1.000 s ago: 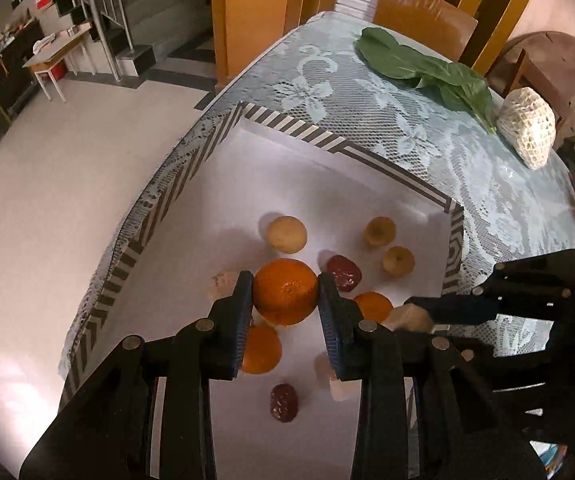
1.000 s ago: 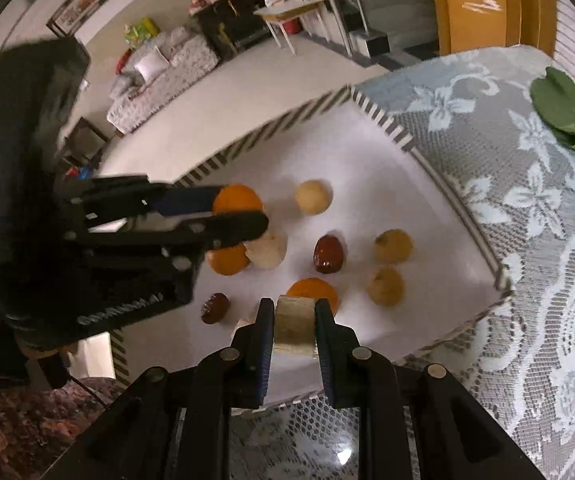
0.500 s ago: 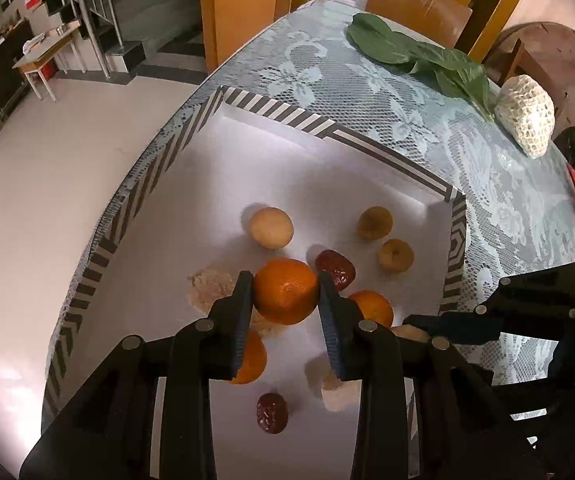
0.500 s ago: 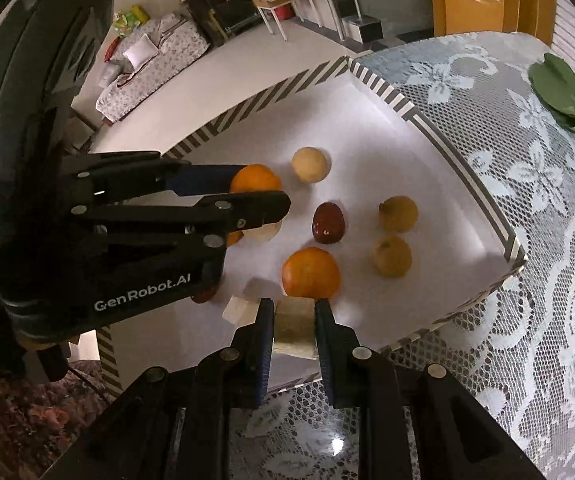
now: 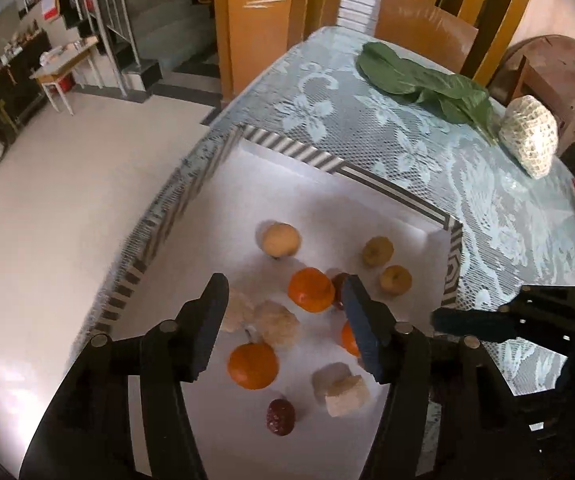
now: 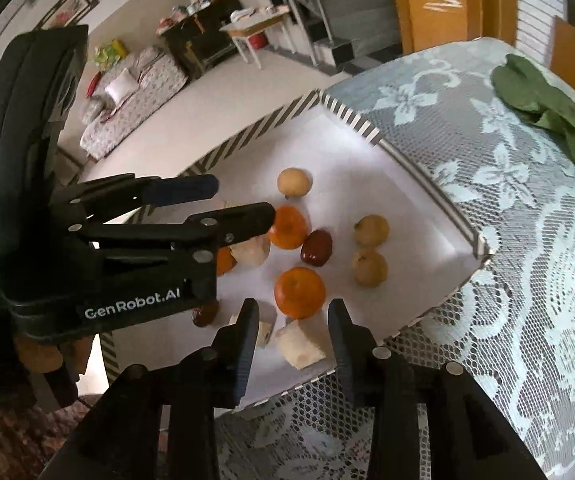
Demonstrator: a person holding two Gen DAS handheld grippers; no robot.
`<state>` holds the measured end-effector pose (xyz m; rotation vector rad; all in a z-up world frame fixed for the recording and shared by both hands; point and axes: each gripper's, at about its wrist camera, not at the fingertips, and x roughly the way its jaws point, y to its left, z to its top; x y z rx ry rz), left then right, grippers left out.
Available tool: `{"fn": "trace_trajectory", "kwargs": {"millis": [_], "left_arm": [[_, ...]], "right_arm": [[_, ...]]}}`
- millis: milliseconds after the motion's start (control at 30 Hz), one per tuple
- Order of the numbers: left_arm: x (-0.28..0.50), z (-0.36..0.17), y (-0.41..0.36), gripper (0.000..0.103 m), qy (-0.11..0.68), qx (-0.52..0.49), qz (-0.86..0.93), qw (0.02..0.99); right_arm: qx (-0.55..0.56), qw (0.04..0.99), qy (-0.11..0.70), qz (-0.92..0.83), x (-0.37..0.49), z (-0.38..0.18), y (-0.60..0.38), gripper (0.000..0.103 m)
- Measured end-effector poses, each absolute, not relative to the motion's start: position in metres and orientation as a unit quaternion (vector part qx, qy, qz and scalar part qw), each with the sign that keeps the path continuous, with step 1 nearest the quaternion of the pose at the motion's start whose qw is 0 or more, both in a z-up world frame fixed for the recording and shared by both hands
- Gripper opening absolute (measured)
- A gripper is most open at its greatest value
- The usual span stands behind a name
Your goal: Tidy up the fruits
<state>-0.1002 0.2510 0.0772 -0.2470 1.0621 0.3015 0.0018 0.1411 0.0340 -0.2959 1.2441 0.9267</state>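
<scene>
A white tray with a striped rim (image 5: 287, 148) (image 6: 427, 168) holds several fruits. My left gripper (image 5: 283, 300) (image 6: 243, 200) is open above the tray, and an orange (image 5: 311, 289) (image 6: 287, 227) lies on the tray between its fingertips. My right gripper (image 6: 293, 320) is open over the tray's near edge, with a pale beige chunk (image 6: 299, 345) (image 5: 345, 396) lying free between its fingers. Two more oranges (image 5: 252, 365) (image 6: 299, 292), two dark red dates (image 5: 281, 417) (image 6: 317, 248), round tan fruits (image 5: 281, 239) (image 6: 371, 230) and pale lumps (image 5: 275, 322) lie on the tray.
The table has a pale blue lace cloth (image 5: 407, 132). Green leaves (image 5: 427, 80) and a fruit in white foam net (image 5: 529, 140) lie at its far end. Wooden chairs (image 5: 423, 28) stand beyond. The tray sits at the table's left edge, above the floor.
Both grippers have opened. The left one let the orange down onto the tray; the right one let the beige chunk down near the tray's near edge. Both have drawn back a little.
</scene>
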Motion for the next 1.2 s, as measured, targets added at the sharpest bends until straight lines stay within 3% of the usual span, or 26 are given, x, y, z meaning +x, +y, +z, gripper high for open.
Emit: {"fn": "trace_trajectory", "kwargs": {"millis": [433, 1200], "left_arm": [[-0.116, 0.113, 0.248, 0.059, 0.457, -0.047, 0.244, 0.854], [-0.121, 0.103, 0.248, 0.059, 0.475, -0.096, 0.210, 0.849]], "right_arm": [[-0.120, 0.744, 0.533, 0.384, -0.005, 0.056, 0.134, 0.041], [-0.131, 0.729, 0.554, 0.380, -0.008, 0.044, 0.129, 0.042]]}}
